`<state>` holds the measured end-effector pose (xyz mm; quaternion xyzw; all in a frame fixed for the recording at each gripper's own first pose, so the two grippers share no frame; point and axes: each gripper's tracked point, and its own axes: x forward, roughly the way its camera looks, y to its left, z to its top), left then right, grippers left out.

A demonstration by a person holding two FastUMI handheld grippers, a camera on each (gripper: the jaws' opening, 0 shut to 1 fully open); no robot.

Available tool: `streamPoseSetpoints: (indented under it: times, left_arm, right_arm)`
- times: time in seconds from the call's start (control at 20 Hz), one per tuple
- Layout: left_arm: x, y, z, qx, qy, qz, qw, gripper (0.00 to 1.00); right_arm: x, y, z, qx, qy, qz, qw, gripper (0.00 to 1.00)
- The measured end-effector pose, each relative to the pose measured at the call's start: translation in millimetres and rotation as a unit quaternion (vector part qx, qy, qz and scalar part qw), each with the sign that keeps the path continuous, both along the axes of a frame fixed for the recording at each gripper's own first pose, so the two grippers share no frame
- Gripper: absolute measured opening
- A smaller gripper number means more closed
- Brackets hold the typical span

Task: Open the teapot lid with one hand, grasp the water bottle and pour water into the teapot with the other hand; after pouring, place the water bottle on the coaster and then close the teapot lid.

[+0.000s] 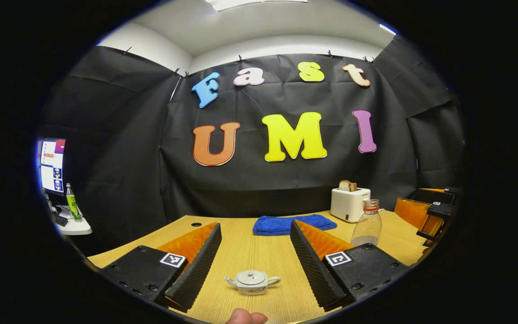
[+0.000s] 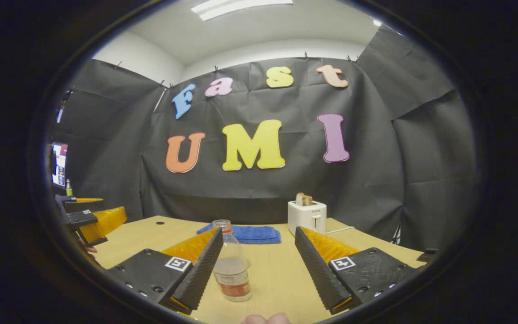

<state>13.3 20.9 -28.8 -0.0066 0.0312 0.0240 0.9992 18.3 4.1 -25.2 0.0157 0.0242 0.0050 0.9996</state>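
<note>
A small white teapot (image 1: 252, 282) stands on the wooden table (image 1: 250, 252) with its lid on, seen low between the fingers of my left gripper (image 1: 255, 225), which is open and holds nothing. The clear water bottle (image 1: 368, 223) stands upright to the right of that gripper, near the toaster. In the right gripper view the water bottle (image 2: 231, 265) stands between the fingers of my right gripper (image 2: 259, 229), close to the left finger; that gripper is open and not touching it. A little water sits in the bottle's lower part.
A white toaster (image 1: 350, 203) with bread stands at the back of the table, with a folded blue towel (image 1: 292, 224) beside it. The right gripper (image 1: 434, 211) shows at the table's right edge. A side table with a monitor (image 1: 52, 164) and a green bottle (image 1: 72, 202) stands far left.
</note>
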Motion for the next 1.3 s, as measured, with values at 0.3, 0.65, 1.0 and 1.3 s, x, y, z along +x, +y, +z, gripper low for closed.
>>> streamPoseSetpoints:
  times: [0.3, 0.65, 1.0, 1.3]
  left_arm:
    - [-13, -1, -59, -0.022, 0.072, -0.002, 0.997, 0.97]
    - [2, -1, -90, -0.03, 0.114, 0.007, 0.993, 0.97]
    - [33, 7, -125, -0.023, 0.162, 0.012, 0.987, 0.77]
    - [39, 10, -137, -0.016, 0.185, 0.021, 0.982, 0.52]
  right_arm:
    - [-7, -4, -9, -0.002, -0.002, 0.018, 1.0, 0.94]
    - [-7, -28, -43, 0.02, 0.04, 0.012, 0.999, 0.96]
    - [-1, -52, -46, 0.015, 0.037, -0.017, 0.999, 0.92]
    - [8, -47, -64, 0.02, 0.062, -0.005, 0.998, 0.92]
